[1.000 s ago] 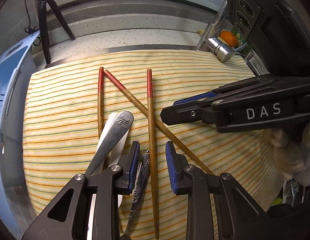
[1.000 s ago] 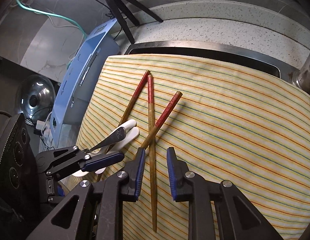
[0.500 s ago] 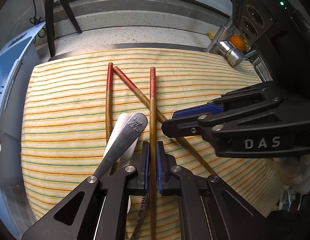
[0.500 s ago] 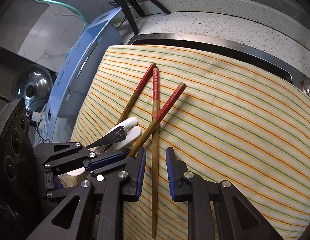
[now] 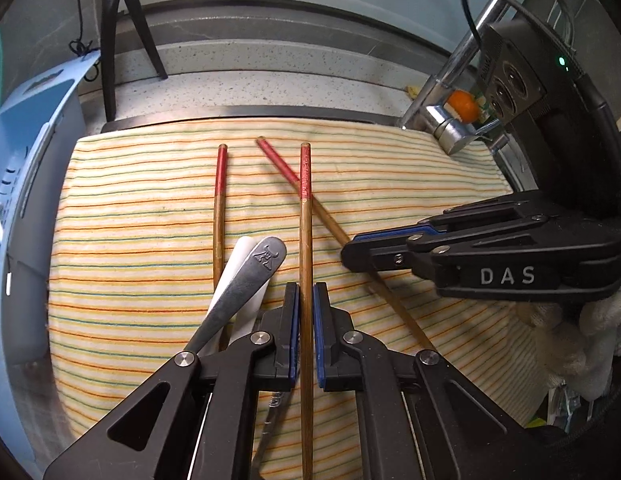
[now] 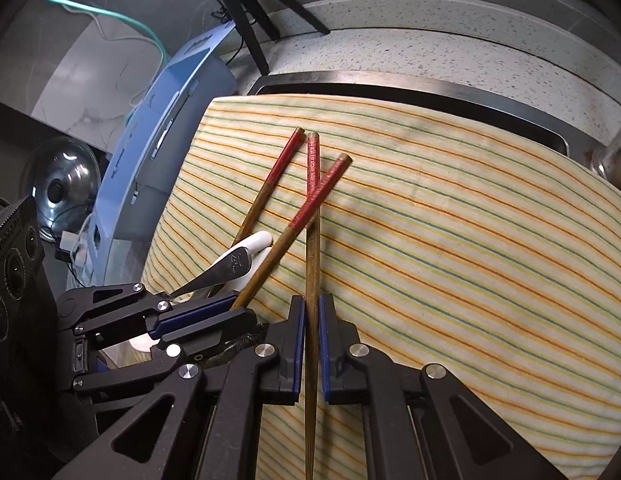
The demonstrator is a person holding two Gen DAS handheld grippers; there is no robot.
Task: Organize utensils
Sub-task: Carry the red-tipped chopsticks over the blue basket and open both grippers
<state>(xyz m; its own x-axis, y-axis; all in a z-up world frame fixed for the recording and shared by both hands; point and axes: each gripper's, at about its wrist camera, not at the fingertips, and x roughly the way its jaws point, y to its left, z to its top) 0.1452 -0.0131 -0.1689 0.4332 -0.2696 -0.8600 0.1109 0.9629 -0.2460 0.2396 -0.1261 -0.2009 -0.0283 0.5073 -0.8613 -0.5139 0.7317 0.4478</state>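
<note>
Three red-tipped wooden chopsticks lie on a striped cloth (image 5: pixel 130 216). My left gripper (image 5: pixel 305 292) is shut on the middle chopstick (image 5: pixel 305 216). My right gripper (image 6: pixel 309 308) is shut on another chopstick (image 6: pixel 311 240); in the left wrist view that gripper (image 5: pixel 350 250) grips the diagonal chopstick (image 5: pixel 286 170), which crosses the one held by the left. A third chopstick (image 5: pixel 219 208) lies free at the left. A metal spoon handle (image 5: pixel 246 280) rests on a white spoon (image 5: pixel 238 268) beside the left gripper. The spoon bowls are hidden.
A blue plastic basket (image 5: pixel 26 152) stands left of the cloth. A tripod leg (image 5: pixel 110 40) stands on the speckled counter behind. A chrome faucet (image 5: pixel 450 112) with an orange object (image 5: pixel 462 105) is at the back right. The sink rim (image 6: pixel 390 88) borders the cloth.
Both grippers have closed, each on a chopstick. The diagonal chopstick has swung so its red tip now crosses the middle one's.
</note>
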